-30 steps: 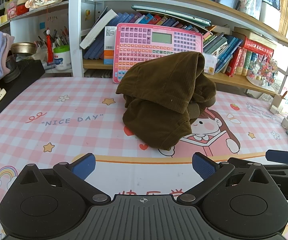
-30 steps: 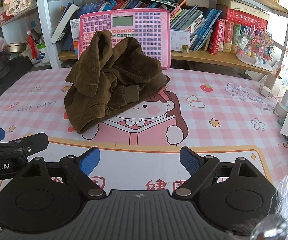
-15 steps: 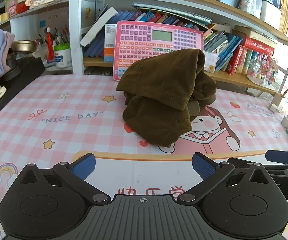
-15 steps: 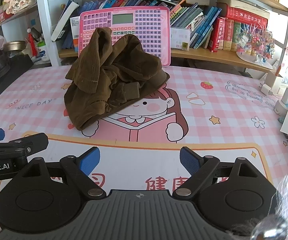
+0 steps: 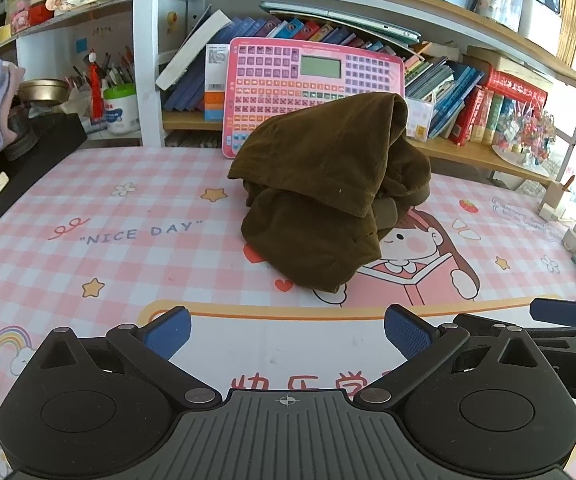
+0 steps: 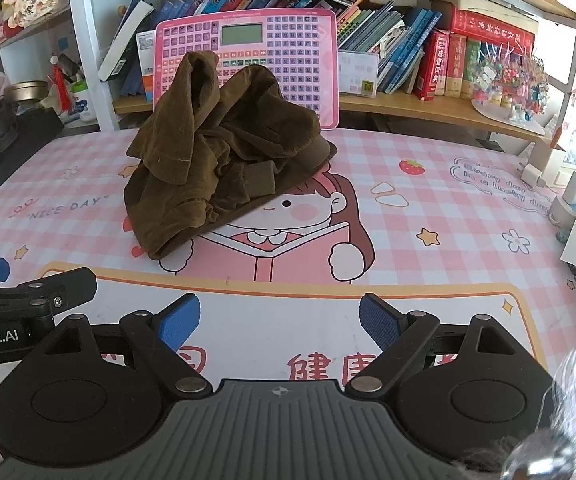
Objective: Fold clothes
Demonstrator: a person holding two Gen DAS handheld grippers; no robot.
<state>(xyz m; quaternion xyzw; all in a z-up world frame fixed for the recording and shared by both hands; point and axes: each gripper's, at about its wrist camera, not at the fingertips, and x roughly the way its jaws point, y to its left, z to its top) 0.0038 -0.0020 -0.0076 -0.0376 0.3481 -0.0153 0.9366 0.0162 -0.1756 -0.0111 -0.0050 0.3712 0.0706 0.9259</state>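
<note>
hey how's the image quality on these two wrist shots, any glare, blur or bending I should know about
Left wrist view: sharp, but the fisheye bows the wooden shelves, and daylight washes out the right edge. Right wrist view: the crumpled brown corduroy garment is crisp and evenly lit, while a blurred, shiny smear clouds the bottom right corner.

Bright daylight from the right washes out that edge; sharp focus, strong fisheye bending at edges.
</note>
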